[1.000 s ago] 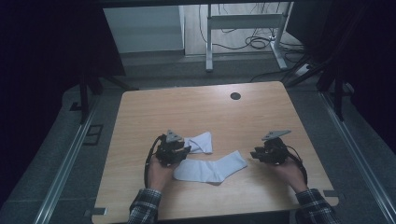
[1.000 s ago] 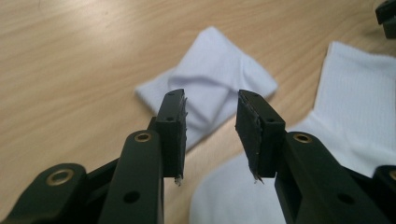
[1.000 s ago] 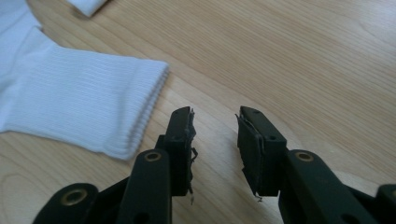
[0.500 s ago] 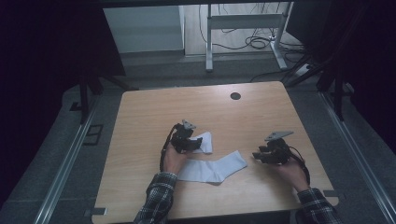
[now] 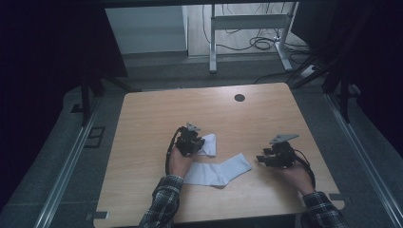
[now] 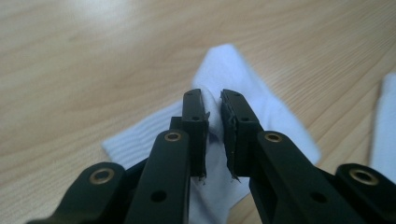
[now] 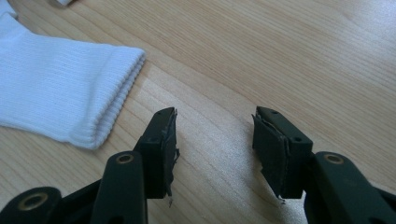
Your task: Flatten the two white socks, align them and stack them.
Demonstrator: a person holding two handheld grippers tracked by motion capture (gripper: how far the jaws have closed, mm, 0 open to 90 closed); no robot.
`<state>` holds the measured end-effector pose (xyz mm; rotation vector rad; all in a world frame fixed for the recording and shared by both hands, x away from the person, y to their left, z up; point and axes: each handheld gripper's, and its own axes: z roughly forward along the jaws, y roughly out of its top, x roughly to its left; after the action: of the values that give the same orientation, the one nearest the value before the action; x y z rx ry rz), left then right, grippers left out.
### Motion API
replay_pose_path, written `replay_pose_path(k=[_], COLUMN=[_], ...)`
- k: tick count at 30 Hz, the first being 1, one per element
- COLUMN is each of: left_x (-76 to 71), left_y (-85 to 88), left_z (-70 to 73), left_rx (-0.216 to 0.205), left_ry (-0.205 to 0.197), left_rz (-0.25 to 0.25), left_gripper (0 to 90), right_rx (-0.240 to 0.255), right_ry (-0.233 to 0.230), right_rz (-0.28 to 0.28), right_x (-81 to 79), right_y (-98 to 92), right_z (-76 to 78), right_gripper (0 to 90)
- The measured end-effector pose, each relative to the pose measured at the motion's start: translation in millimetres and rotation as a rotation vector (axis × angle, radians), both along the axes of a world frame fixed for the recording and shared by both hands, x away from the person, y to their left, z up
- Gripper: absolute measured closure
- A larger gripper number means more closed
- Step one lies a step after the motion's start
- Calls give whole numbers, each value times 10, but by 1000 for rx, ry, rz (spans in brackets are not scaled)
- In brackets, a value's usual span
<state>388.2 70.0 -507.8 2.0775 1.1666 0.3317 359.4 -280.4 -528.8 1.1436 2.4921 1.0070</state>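
Left gripper [image 6: 212,100] fingers just closing, pinching what seems a fold of the small white sock [image 6: 243,88]; right gripper [image 7: 215,126] fingers apart, opening wider beside the long sock's cuff [image 7: 109,93], over bare desk [image 7: 280,56].

We are working at a wooden table [image 5: 157,114] with a dark round hole near its far edge; two white socks [image 5: 218,170] are lying on it.
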Motion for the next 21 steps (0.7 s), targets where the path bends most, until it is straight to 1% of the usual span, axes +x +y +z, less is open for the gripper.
replay_pose_path(k=[4, 6, 10, 12, 14, 15, 16, 17, 18, 19, 21], left_x=[-26, -32, -58, -85, -124, -146, -165, -181, -189, -189, -184], left_y=[-16, -26, -49, -57, -43, -23, 2, 31, 63, 97, 167], left_z=[208, 340, 661, 848, 1026, 1097, 1149, 1176, 1173, 1141, 1009], left_rx=[-41, -53, -95, -115, -129, -129, -116, -95, -71, -51, -28], left_ry=[-51, -79, -140, -182, -221, -241, -258, -271, -274, -265, -237], left_rz=[0, -5, -10, -15, -14, -10, -4, 7, 18, 26, 44], left_gripper=[815, 818, 823, 826, 831, 832, 833, 832, 832, 831, 830], right_rx=[5, 5, 6, 7, 7, 8, 7, 6, 7, 6, 10], right_ry=[-2, -3, -5, -5, -7, -7, -7, -9, -9, -9, -9], right_rz=[0, 0, -2, -1, -1, -1, -1, 1, 1, 2, 0], right_x=[-2, -5, -7, -7, -9, -9, -10, -10, -10, -10, -8], right_y=[0, 1, 2, 1, 1, 1, 0, -1, -2, -2, 0], right_z=[-3, -4, -7, -8, -10, -11, -11, -11, -11, -11, -13], right_gripper=[484, 483, 480, 479, 478, 478, 478, 478, 477, 478, 477])
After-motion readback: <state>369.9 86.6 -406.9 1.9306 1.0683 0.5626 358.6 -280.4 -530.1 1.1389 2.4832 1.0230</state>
